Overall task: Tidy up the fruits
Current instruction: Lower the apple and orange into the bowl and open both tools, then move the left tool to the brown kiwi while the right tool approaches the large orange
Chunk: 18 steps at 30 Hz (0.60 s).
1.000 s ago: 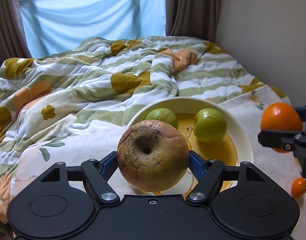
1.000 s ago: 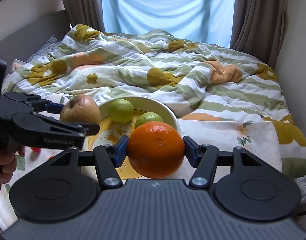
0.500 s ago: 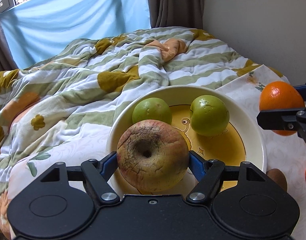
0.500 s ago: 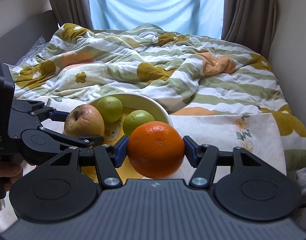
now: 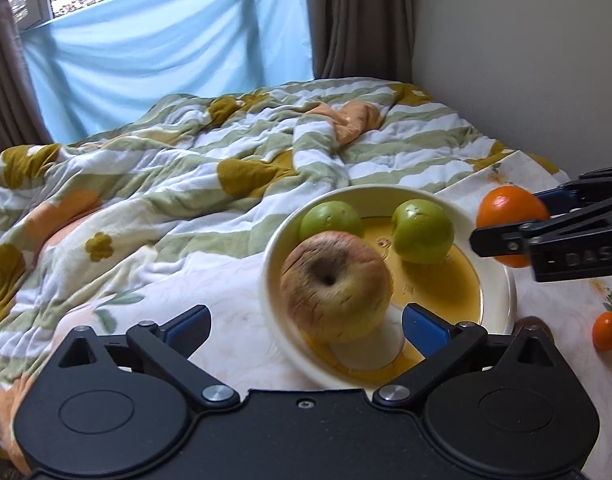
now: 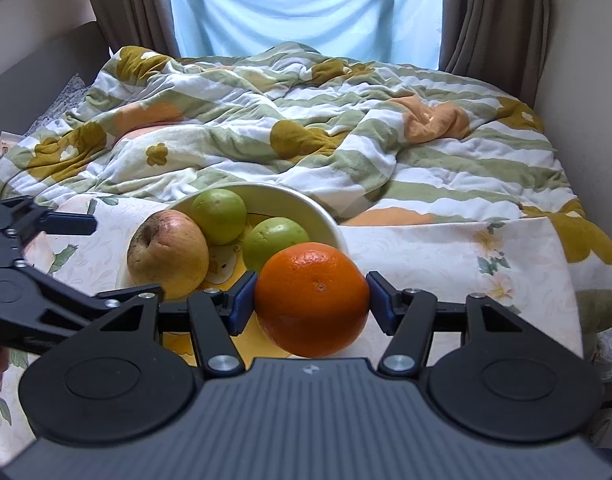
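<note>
The left hand-held gripper [image 5: 303,326] has just sprung wide apart, and the apple [image 5: 336,285] now sits in the bowl [image 5: 502,284] beside two green fruits. The right hand-held gripper [image 6: 310,295], right of the bowl, is clamped on the orange [image 6: 312,298], likely next in.

Soft daylight through the blue-screened window [image 6: 301,4], mild motion blur, fisheye bending at the edges.

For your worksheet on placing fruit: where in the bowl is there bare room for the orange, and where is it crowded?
The bowl is bare on its yellow floor between the right green fruit and the near right rim. Its left half is crowded: the apple sits against the other green fruit. The right gripper holds the orange.
</note>
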Tool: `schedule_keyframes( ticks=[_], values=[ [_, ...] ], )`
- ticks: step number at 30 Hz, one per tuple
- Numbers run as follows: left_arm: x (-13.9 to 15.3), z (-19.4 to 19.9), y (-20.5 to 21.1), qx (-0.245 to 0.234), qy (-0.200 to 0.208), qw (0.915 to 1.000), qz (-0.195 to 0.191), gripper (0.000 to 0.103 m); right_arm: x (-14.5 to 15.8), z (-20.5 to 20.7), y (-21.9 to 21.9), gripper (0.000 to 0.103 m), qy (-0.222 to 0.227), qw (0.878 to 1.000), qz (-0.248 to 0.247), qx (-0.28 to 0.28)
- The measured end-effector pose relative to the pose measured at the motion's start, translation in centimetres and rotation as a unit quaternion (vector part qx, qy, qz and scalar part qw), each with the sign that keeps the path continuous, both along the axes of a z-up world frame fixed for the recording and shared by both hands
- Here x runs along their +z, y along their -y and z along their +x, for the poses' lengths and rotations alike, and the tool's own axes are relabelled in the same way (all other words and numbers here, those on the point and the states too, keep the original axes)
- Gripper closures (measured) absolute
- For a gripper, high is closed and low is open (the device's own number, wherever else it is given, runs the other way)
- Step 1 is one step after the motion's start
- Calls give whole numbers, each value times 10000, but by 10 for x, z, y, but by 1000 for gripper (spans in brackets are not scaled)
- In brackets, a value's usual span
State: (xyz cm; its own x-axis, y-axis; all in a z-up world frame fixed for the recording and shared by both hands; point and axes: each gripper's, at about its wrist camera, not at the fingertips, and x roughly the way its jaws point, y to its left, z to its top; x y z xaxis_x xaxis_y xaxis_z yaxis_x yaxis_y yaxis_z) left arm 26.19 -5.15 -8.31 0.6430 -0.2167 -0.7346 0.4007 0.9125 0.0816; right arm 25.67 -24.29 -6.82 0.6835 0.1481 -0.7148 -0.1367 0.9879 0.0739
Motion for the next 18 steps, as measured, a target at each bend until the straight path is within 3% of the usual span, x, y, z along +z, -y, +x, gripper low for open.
schedule_keyframes(
  ticks=[18],
  values=[
    [0,-22,-31,314,4,9994,-158,0,-42,16,-40,29,-237,9993,6,294]
  ],
)
